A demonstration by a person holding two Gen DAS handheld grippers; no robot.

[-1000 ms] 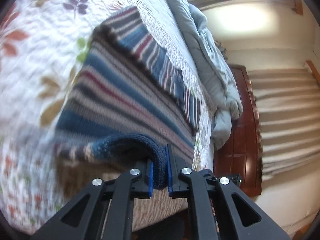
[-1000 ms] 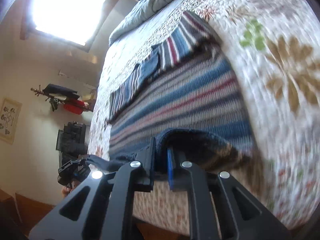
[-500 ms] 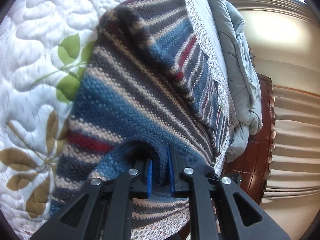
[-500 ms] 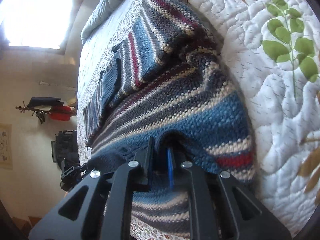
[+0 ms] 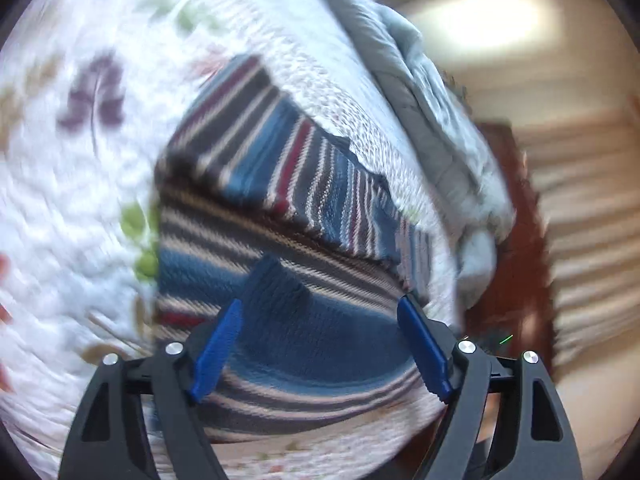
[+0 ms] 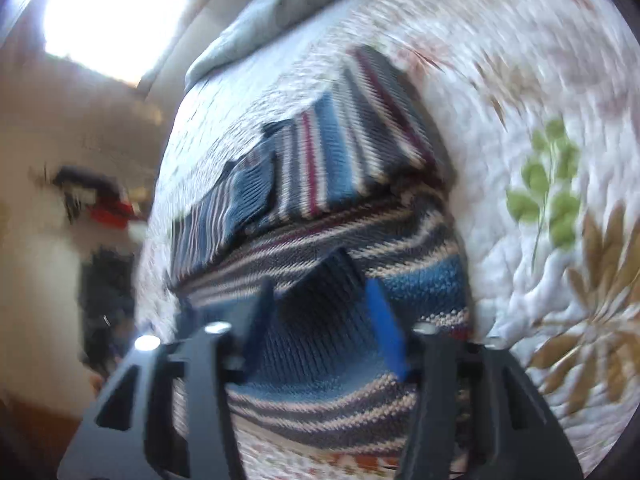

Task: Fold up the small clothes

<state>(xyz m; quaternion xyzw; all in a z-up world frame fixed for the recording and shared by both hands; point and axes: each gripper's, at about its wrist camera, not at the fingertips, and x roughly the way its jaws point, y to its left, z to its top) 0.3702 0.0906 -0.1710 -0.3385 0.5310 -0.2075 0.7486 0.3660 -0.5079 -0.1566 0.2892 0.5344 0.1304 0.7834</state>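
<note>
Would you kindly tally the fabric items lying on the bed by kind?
Striped knit sweater: 1
Floral quilt: 1
Grey-blue duvet: 1
Total: 3

My left camera sits just behind my left fingers (image 5: 232, 320) and looks steeply down, close over the striped knit (image 5: 280, 216) on the quilted bed (image 5: 80, 200), with a grey duvet (image 5: 432, 120) and a curtain beyond. My right camera looks the same way past my right fingers (image 6: 384, 320), with a window (image 6: 108, 12) at far left. Both views share the knit (image 6: 320, 160), quilt and duvet, blurred.
</note>
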